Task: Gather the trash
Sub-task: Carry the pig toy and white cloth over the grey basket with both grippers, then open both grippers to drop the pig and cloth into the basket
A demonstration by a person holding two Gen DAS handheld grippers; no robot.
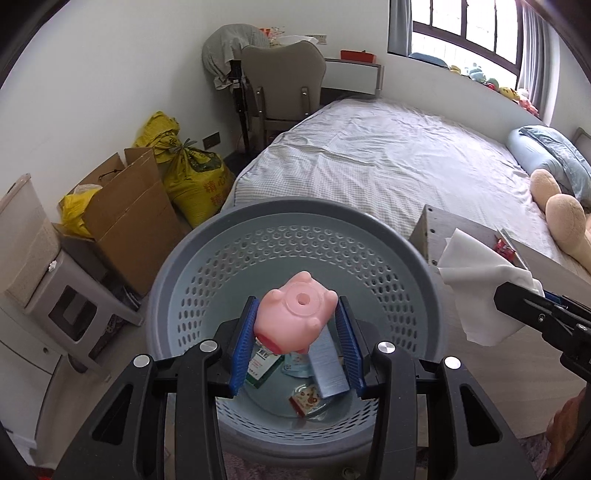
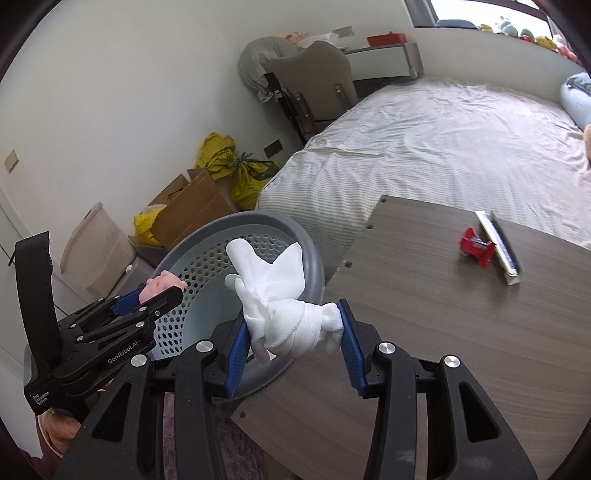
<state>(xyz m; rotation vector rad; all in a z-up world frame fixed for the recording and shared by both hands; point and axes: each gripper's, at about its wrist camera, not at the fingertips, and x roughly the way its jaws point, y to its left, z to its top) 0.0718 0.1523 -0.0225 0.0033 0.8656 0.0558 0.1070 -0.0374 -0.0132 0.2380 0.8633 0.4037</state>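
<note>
Pink rubber pig (image 1: pixel 295 317) sits pinched in the left gripper (image 1: pixel 297 332) directly above the grey basket (image 1: pixel 177 273), seemingly poised for dropping, while the right gripper (image 2: pixel 291 332) clamps a knotted white cloth (image 2: pixel 284 306) by the rim, apparently queued next.

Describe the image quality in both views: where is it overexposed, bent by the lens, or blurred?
Left wrist view: the window is blown out to near white, and the bed edge bows from fisheye distortion; the pink pig toy is sharp. Right wrist view: corners are vignetted black, the red item on the board looks slightly blurred, and the white cloth is crisp.
</note>
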